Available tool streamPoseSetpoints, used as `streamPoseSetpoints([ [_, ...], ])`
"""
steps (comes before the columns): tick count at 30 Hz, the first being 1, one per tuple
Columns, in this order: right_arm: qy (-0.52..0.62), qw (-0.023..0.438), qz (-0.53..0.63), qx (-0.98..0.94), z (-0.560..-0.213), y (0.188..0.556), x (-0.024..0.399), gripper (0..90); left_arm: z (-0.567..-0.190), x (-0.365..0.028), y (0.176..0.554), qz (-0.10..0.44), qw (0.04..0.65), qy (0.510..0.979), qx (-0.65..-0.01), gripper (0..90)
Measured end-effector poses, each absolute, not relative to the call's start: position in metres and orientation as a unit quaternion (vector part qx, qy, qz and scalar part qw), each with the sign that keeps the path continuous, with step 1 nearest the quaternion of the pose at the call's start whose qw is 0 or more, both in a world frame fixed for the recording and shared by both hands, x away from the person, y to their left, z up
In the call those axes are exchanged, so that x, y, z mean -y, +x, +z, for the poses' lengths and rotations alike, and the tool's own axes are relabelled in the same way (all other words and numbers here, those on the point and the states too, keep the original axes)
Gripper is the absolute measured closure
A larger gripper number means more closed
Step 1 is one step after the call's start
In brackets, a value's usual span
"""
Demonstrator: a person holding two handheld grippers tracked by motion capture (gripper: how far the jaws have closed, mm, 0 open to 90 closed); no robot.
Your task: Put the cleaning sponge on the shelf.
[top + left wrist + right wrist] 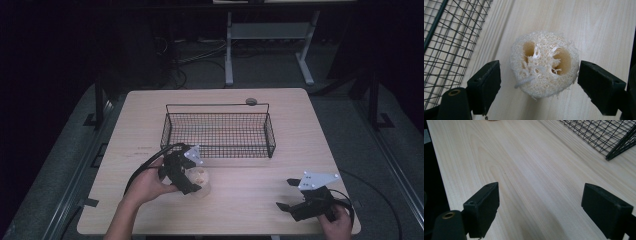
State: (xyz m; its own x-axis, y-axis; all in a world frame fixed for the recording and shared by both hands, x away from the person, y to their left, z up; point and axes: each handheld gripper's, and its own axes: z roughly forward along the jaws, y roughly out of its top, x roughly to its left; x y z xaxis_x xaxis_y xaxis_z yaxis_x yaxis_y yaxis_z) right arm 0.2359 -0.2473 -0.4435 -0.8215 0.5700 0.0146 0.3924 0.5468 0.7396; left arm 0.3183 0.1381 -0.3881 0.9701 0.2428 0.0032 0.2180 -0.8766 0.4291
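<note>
A pale, fibrous loofah sponge (544, 63) with two holes in its top lies on the light wooden table (235, 197). In the high view the loofah (201, 180) sits just in front of the wire basket. My left gripper (539, 82) is open, one jaw on each side of the loofah with a small gap on both sides. From above, the left gripper (186, 172) hangs over the sponge. My right gripper (287, 195) rests open near the table's front right corner, and the right gripper (540, 207) has only bare wood between its jaws.
A black wire basket (218, 131) stands at the middle back of the table, and the basket's mesh (446, 37) is close to my left jaw. The basket's corner (610, 137) lies ahead of the right gripper. Table legs and cables lie on the floor beyond.
</note>
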Motion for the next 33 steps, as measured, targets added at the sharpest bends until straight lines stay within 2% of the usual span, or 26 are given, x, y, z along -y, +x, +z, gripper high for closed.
streamPoseSetpoints([
  [11, 0.277, 0.114, 0.389, -0.871, -0.4433, 0.2356, 0.2471, 14.2, -0.3926, -0.1319, 0.3207, 0.020, 0.213, 0.970, -0.119, 18.6],
  [24, 0.275, 0.114, 0.389, -0.872, -0.4429, 0.2354, 0.2474, 14.3, -0.3957, -0.1288, 0.3227, 0.002, 0.211, 0.971, -0.116, 28.5],
  [33, 0.275, 0.112, 0.391, -0.871, -0.4432, 0.2357, 0.2470, 14.2, -0.3940, -0.1304, 0.3239, 0.000, 0.213, 0.970, -0.120, 29.4],
])
